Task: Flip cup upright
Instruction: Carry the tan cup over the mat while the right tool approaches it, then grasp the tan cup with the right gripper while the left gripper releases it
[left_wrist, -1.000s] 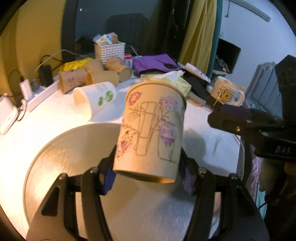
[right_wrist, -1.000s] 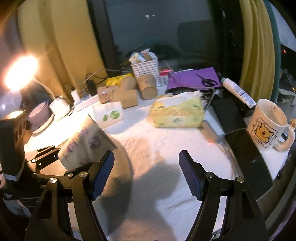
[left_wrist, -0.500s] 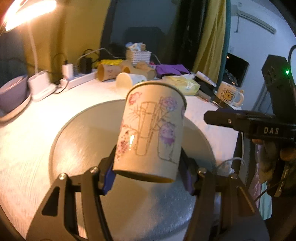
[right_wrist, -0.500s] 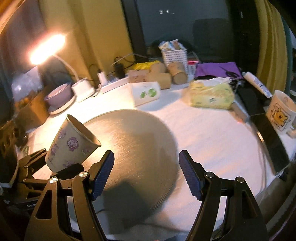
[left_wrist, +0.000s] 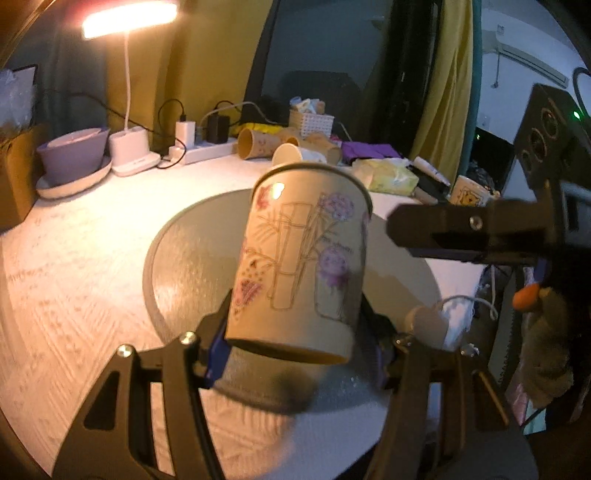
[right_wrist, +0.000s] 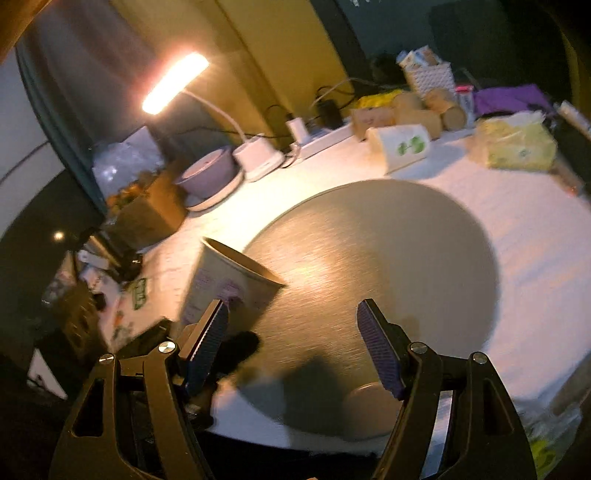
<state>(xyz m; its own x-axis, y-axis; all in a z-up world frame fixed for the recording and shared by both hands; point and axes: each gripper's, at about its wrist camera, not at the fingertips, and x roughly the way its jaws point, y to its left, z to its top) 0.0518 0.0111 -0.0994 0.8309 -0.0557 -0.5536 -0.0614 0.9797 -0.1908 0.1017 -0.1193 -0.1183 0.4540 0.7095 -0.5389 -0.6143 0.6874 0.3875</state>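
Observation:
A tan paper cup (left_wrist: 303, 258) with drawn bamboo and purple flowers is gripped near its base by my left gripper (left_wrist: 295, 354), shut on it, held above a round grey mat (left_wrist: 177, 266), rim up and tilted away. In the right wrist view the same cup (right_wrist: 229, 284) hangs at the mat's (right_wrist: 388, 258) left edge, mouth up and tilted. My right gripper (right_wrist: 295, 347) is open and empty over the mat's near part; it shows at the right of the left wrist view (left_wrist: 461, 232).
White tablecloth (left_wrist: 74, 258). At the back lie several paper cups (left_wrist: 258, 142), a white cup (right_wrist: 400, 146), a white basket (left_wrist: 310, 122), a tissue pack (right_wrist: 517, 146), a power strip (left_wrist: 199, 151), a lit desk lamp (right_wrist: 173, 83), a purple bowl (left_wrist: 70, 155) and a bear mug (left_wrist: 469, 190).
Both grippers have swung left over the table, bringing lamp and bowl into view. The cup stays gripped in the left gripper; the right stays open.

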